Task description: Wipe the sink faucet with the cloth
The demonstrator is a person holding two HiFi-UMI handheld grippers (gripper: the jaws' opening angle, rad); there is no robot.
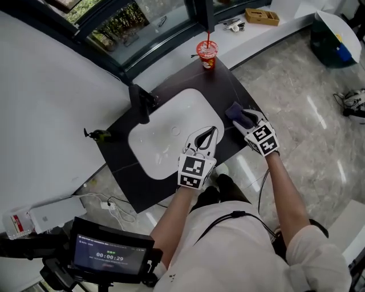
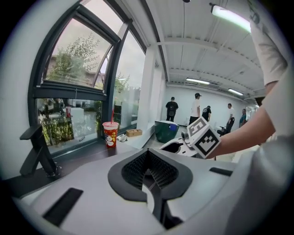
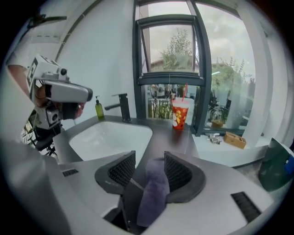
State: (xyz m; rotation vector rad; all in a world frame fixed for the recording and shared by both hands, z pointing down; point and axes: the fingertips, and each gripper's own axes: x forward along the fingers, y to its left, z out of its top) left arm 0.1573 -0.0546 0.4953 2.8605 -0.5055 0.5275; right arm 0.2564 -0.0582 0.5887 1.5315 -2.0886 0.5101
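Note:
A black faucet (image 1: pixel 140 102) stands at the back edge of the white sink basin (image 1: pixel 165 137) in a dark counter. My left gripper (image 1: pixel 205 132) hangs over the basin's right side; in the left gripper view its jaws (image 2: pixel 148 153) meet at the tips with nothing between them. My right gripper (image 1: pixel 246 121) is at the counter's right edge. A purple cloth (image 3: pixel 154 193) lies between its jaws (image 3: pixel 149 158), resting against the right pad with a gap to the left pad. The faucet (image 3: pixel 122 106) is far ahead of it, across the basin (image 3: pixel 110 135).
A red cup with a straw (image 1: pixel 207 55) stands at the counter's far corner by the window. A green soap bottle (image 1: pixel 98 135) sits left of the faucet. A cardboard box (image 1: pixel 262 16) lies on the sill. A screen on a rig (image 1: pixel 111 256) is near my left side.

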